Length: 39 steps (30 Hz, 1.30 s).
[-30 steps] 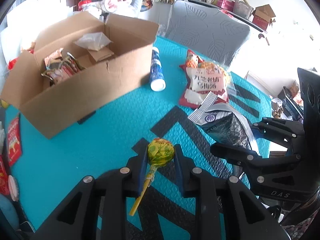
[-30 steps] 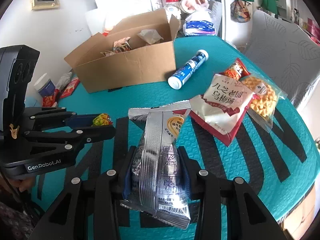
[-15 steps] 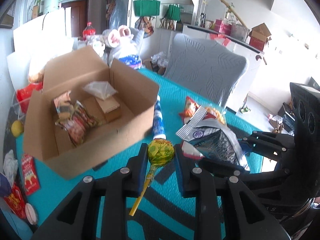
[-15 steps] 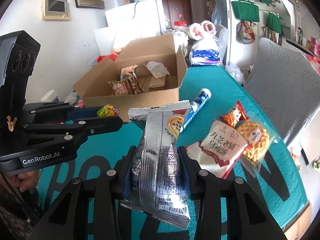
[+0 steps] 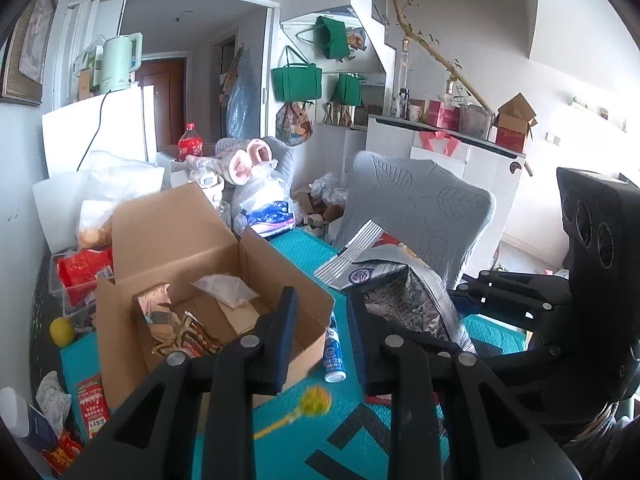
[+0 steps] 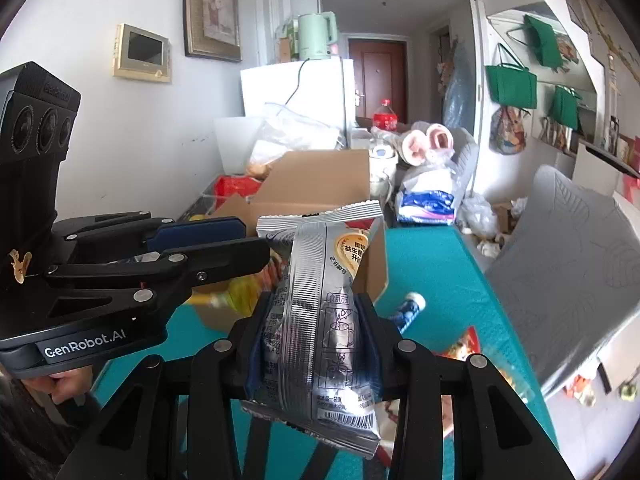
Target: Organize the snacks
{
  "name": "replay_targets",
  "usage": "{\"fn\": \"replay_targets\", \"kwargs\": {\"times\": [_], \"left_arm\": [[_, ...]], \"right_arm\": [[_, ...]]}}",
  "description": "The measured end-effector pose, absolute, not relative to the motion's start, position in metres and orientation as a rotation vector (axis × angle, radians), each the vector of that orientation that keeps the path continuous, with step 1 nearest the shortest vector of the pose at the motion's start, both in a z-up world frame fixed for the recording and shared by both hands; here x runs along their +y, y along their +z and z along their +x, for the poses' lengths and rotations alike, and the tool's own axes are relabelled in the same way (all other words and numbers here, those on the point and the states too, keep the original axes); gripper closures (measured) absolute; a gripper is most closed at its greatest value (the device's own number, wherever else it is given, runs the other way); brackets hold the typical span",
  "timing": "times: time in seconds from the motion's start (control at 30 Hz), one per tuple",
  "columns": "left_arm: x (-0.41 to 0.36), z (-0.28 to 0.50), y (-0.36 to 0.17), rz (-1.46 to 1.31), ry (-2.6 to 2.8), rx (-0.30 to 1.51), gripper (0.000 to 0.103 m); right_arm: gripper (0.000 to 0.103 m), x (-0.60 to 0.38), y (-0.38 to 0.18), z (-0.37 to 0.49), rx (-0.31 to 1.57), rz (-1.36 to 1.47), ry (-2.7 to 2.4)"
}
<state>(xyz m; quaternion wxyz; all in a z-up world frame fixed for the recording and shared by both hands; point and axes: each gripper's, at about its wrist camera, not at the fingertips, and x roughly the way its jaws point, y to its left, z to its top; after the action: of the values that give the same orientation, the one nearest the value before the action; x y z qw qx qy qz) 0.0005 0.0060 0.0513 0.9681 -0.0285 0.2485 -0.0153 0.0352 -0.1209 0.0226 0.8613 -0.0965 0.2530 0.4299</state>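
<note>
My left gripper is open and empty, raised near the front corner of the open cardboard box. The yellow-green lollipop is loose below it, blurred, over the teal mat beside the box. Snack packets lie in the box. My right gripper is shut on a silver snack bag, held upright just right of the left gripper; the bag also shows in the left wrist view. The box shows behind it in the right wrist view.
A blue-and-white tube lies on the teal mat by the box's right side. Red and orange snack packs lie on the mat at right. A grey chair stands behind the table. Clutter lines the left edge.
My left gripper has opened and let go of the lollipop, which has dropped below the fingers. Both grippers have risen and tilted up toward the box. The right still holds the silver bag.
</note>
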Motion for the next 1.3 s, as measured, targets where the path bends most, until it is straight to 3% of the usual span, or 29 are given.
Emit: {"fn": "replay_targets", "kwargs": {"times": [0.4, 1.3], "left_arm": [[0.055, 0.010, 0.072, -0.074, 0.093, 0.418, 0.078], [0.003, 0.031, -0.045, -0.186, -0.036, 0.837, 0.078]], "right_arm": [[0.064, -0.081, 0.056, 0.063, 0.453, -0.181, 0.970], [0.063, -0.159, -0.032, 0.053, 0.684, -0.140, 0.752]]}}
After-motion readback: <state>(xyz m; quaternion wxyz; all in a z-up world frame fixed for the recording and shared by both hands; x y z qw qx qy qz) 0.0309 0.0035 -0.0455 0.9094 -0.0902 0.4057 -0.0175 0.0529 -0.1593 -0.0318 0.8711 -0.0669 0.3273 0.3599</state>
